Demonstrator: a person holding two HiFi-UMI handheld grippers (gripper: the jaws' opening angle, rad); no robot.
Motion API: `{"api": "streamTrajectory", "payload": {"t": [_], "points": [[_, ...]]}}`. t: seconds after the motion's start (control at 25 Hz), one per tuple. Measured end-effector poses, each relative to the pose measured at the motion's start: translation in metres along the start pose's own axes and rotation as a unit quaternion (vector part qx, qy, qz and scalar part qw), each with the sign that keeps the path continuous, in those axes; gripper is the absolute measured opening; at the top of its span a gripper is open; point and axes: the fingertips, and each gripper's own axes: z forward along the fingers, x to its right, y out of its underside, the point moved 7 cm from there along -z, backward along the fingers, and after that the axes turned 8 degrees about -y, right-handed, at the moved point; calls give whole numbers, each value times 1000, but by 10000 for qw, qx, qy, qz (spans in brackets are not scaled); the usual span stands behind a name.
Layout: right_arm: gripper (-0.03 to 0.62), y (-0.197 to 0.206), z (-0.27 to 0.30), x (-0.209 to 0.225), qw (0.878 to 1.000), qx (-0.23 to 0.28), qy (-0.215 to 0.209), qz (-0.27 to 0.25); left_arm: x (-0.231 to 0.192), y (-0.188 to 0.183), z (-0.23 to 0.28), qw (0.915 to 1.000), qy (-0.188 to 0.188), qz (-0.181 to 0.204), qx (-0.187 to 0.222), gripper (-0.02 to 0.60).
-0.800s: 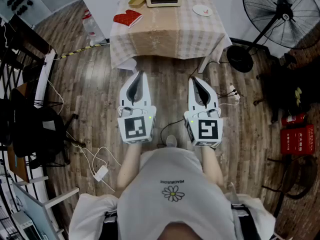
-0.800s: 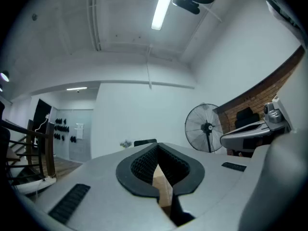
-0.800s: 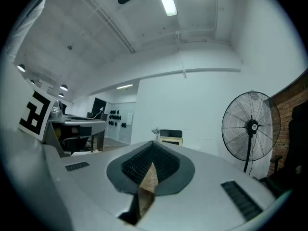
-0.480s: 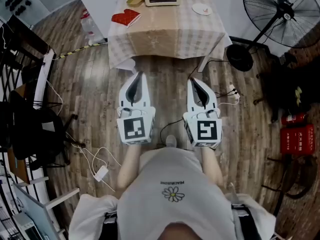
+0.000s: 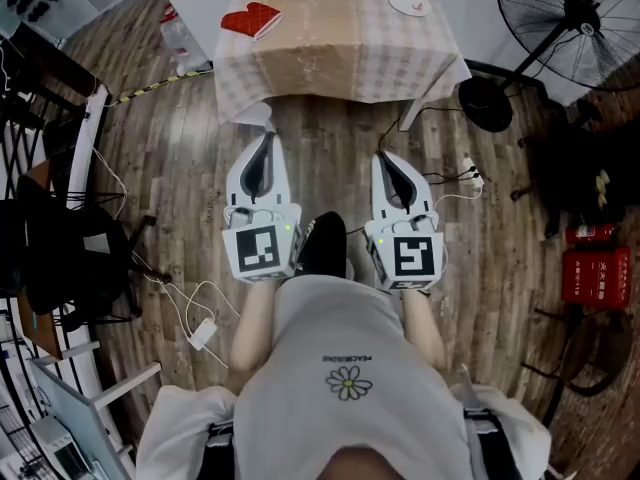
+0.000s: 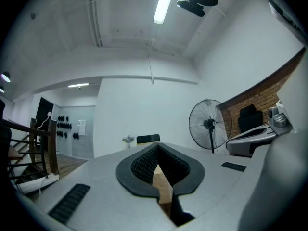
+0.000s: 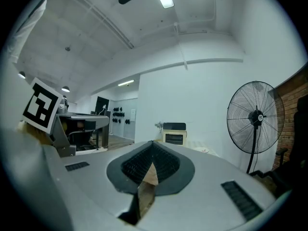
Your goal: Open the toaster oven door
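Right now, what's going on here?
A person stands back from the table with a gripper in each hand. The left gripper and right gripper are both shut and empty, held over the wooden floor short of the table. The toaster oven sits at the table's far edge, and its door looks shut. Nothing has been touched yet.

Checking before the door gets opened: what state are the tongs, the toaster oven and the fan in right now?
left tongs: shut, nothing between them
right tongs: shut, nothing between them
toaster oven: door closed, untouched
fan: standing upright; whether it is spinning cannot be told
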Motion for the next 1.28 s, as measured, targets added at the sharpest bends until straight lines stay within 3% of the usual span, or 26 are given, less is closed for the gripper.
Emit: {"api": "streamTrajectory", "payload": {"t": [0.4, 0.76, 1.04, 1.2, 1.28], "points": [[9, -7, 28, 29, 9996, 53, 252, -93, -5, -4, 37, 9998, 22, -48, 194, 17], [9, -5, 76, 63, 9979, -3, 565, -304, -17, 7, 105, 9991, 197, -158, 332, 17], [9, 14, 161, 95, 9977, -55, 533, -408, -32, 30, 199, 9980, 386, -375, 344, 17], [9, 15, 230, 116, 9964, -152, 313, -779, -45, 38, 266, 9970, 385, -484, 456, 17], [9, 7, 269, 127, 9948, -186, 272, -959, -51, 34, 306, 9968, 392, -354, 604, 17]]}}
